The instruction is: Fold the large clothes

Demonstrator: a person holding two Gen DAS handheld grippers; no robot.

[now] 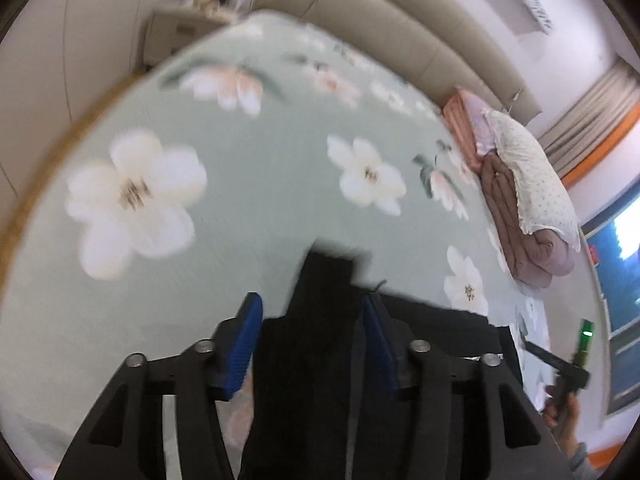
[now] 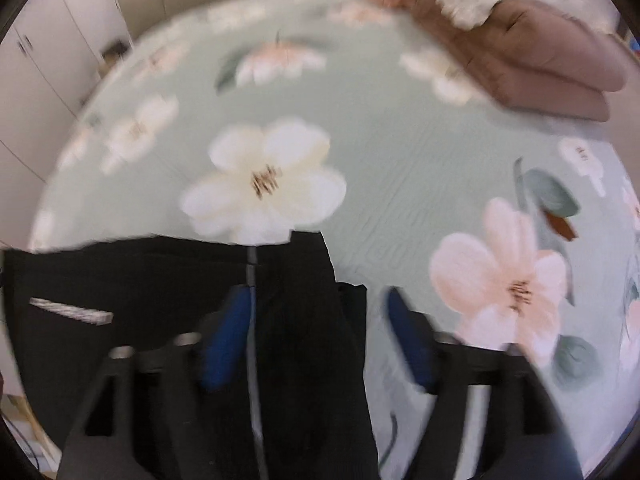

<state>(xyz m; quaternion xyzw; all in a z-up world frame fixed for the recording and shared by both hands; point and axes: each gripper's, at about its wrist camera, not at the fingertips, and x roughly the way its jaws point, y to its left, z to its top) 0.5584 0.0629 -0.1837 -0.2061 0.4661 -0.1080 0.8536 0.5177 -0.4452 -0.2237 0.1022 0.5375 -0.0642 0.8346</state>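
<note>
- The task's thing, a large black garment of soft dark fabric [image 1: 320,360], is seen lying on a bed spread with a pale-green quilted cover printed w/ big white and pink flowers [image 1: 248,200]; it sits at the near edge of the bed, under both claws.
- Left claw [image 1: 312,336]: blue ribbed pads stand apart, cloth runs between them but isn't pinched, so nothing is held.
- Right claw [image 2: 320,336]: pads set wide apart; black fabric w/ a grey zip or seam line [image 2: 252,320] lies by the left pad, bare cover under the right pad. Nothing is gripped.
- Step is judged as a release after a fold, w/ the next grasp to be picked.
- For a clean job, both claws should be lifted straight clear so no pad drags the top layer.
- The next pinch is best taken at an outer edge or corner, both claws level w/ each other, so the fold line stays straight.
- Only the garment should be pinched; the cover beneath could be caught too.
- The folded brown-pink blankets w/ a white dotted pillow on top [image 1: 528,200] sit well apart at the far side; no clash expected.
- Both views are blurred, so fine creases can't be told.
</note>
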